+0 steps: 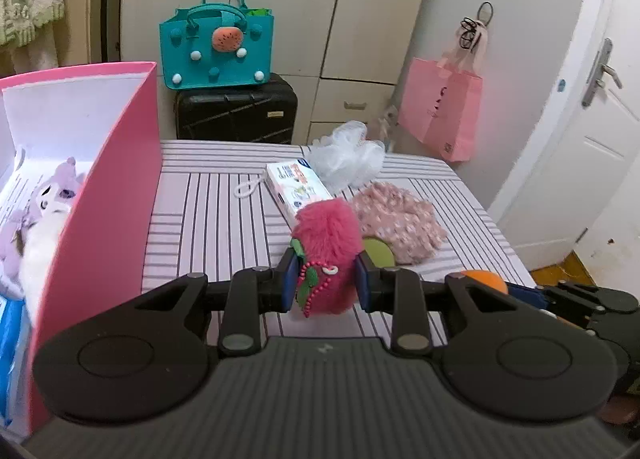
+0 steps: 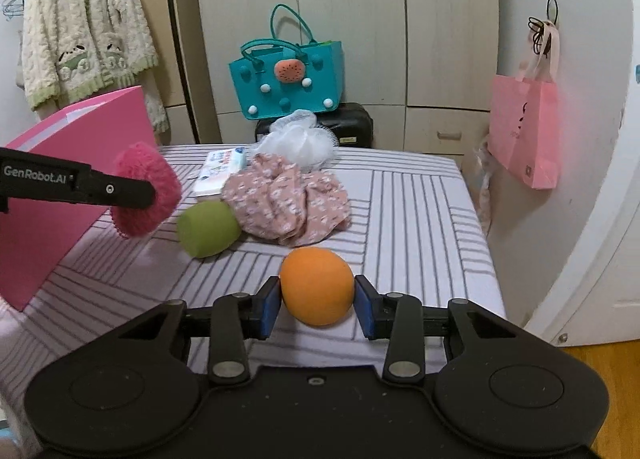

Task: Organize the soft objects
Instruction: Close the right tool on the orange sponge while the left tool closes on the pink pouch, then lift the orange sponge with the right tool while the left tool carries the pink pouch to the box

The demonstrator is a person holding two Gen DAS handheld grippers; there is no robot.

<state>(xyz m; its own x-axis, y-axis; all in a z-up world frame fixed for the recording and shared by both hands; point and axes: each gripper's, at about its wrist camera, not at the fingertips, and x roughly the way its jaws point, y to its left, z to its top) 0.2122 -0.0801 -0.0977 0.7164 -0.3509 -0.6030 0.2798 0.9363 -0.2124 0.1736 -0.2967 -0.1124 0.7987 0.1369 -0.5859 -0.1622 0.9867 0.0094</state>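
My left gripper [image 1: 326, 285] is shut on a fuzzy pink plush strawberry [image 1: 326, 247] with green leaves and a bead chain, held just above the striped table [image 1: 208, 219]. The right wrist view shows that same pink plush [image 2: 146, 189] in the left gripper's fingers [image 2: 120, 189], beside the pink box [image 2: 60, 195]. My right gripper [image 2: 316, 301] is shut on an orange soft ball [image 2: 316, 285] near the table's front. A green soft ball [image 2: 208, 229] lies on the table against a crumpled pink floral cloth [image 2: 288, 199].
The open pink box [image 1: 100, 199] at the left holds a purple-and-white plush [image 1: 44, 211]. A white mesh sponge [image 1: 348, 157] and a tissue pack [image 1: 296, 187] lie farther back. A teal bag [image 1: 218, 47] sits on a black suitcase [image 1: 236, 115]; a pink bag [image 1: 440, 111] hangs at right.
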